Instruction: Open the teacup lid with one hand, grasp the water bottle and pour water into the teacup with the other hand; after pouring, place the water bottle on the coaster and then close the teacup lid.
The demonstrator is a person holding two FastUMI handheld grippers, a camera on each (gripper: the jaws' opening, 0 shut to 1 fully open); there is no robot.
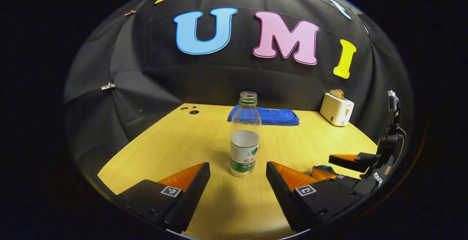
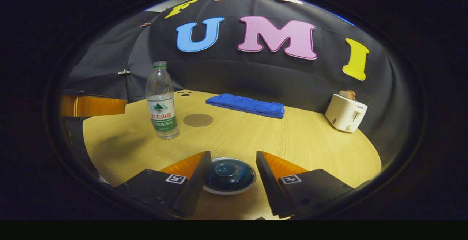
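Observation:
An uncapped clear water bottle (image 1: 245, 141), roughly half full and green-labelled, stands upright on the wooden table (image 1: 175, 141). It sits just beyond the tips of my open left gripper (image 1: 237, 165), apart from both fingers. In the right gripper view the bottle (image 2: 161, 101) is at the left, with a round brown coaster (image 2: 197, 120) lying to its right. The teacup (image 2: 228, 174) wears its dark blue lid and sits between the spread fingers of my open right gripper (image 2: 233, 155), untouched. The left gripper view shows the right gripper (image 1: 338, 167) over the teacup (image 1: 321, 169).
A folded blue towel (image 2: 245, 105) lies at the table's back edge. A white toaster (image 2: 345, 113) holding a slice of bread stands at the back right. The left gripper's orange finger (image 2: 91, 105) shows at the far left of the right gripper view. Black cloth walls surround the table.

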